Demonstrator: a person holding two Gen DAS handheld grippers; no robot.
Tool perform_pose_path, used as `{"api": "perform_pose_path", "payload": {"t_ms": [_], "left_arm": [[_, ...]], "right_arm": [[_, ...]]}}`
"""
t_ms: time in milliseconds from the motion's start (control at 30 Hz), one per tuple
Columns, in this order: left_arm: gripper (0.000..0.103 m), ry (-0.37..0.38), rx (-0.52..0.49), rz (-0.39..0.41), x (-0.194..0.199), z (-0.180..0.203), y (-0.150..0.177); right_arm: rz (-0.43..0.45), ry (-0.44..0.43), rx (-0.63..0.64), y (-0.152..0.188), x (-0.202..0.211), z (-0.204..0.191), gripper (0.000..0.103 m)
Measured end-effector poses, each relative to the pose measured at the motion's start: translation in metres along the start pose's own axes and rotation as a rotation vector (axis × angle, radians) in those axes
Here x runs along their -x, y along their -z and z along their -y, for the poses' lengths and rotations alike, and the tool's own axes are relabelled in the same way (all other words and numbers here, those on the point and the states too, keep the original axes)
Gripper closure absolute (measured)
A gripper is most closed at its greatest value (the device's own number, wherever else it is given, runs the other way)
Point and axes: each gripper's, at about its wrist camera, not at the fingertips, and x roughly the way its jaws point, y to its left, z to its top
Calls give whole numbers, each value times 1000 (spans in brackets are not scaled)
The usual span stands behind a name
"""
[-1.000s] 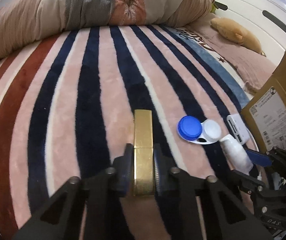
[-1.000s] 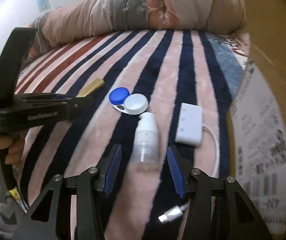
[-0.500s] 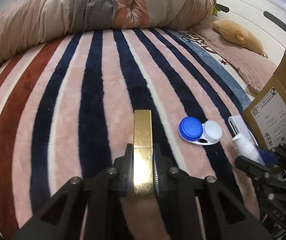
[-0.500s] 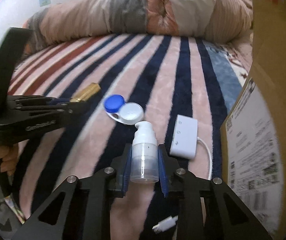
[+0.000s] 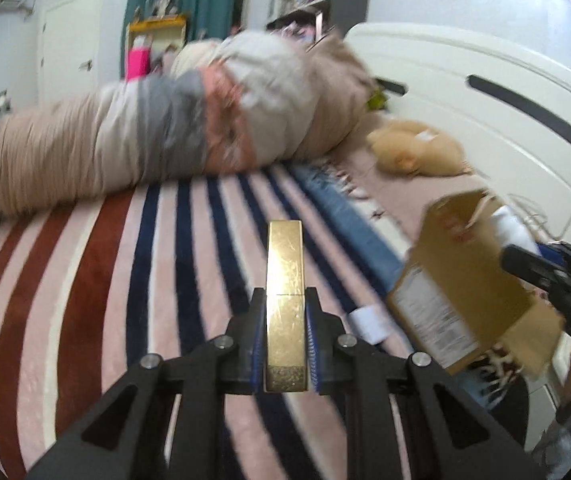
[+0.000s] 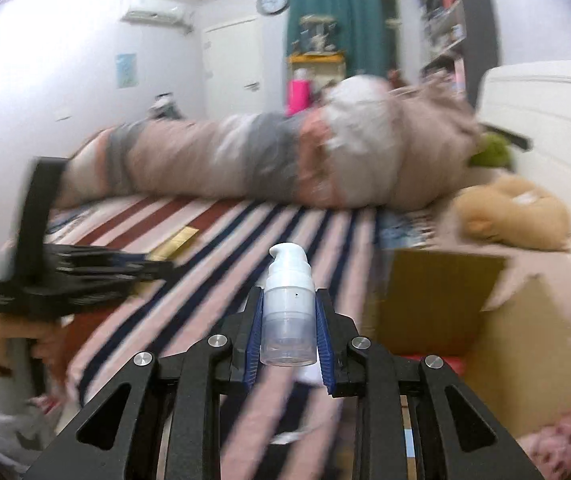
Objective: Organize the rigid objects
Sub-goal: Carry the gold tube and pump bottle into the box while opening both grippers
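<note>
My left gripper [image 5: 284, 344] is shut on a gold rectangular case [image 5: 285, 280] and holds it raised above the striped blanket [image 5: 85, 300]. My right gripper [image 6: 288, 334] is shut on a clear pump bottle [image 6: 288, 308] with a white cap, also raised. In the right wrist view the left gripper [image 6: 85, 276] and the gold case [image 6: 175, 243] show at left. In the left wrist view the right gripper [image 5: 557, 276] reaches in at the right edge, over the open cardboard box [image 5: 461, 292]. The box also shows in the right wrist view [image 6: 445, 300].
A rolled duvet [image 5: 165, 140] lies across the far side of the bed. A tan plush toy [image 5: 417, 152] sits by the white headboard [image 5: 485, 100]. A white hub [image 5: 367, 322] lies on the blanket beside the box.
Both grippers have lifted off the blanket with their objects and tilted up; the room now shows. The right gripper with the bottle has moved toward the cardboard box.
</note>
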Motion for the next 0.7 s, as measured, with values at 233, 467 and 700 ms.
{"api": "perform_pose_path", "payload": {"t_ms": [233,467,700], "left_arm": [[88,146,-120,42,10,77,-42],[88,268,-244,-50,-27,162,-70],[88,276,-338,-136,-52,204,-70]], "right_arm": [[-103,195,-78,30,15,80,83],[-221,214,-51,61,-6,111,83],[-193,182,-76,75,9,125,76]]}}
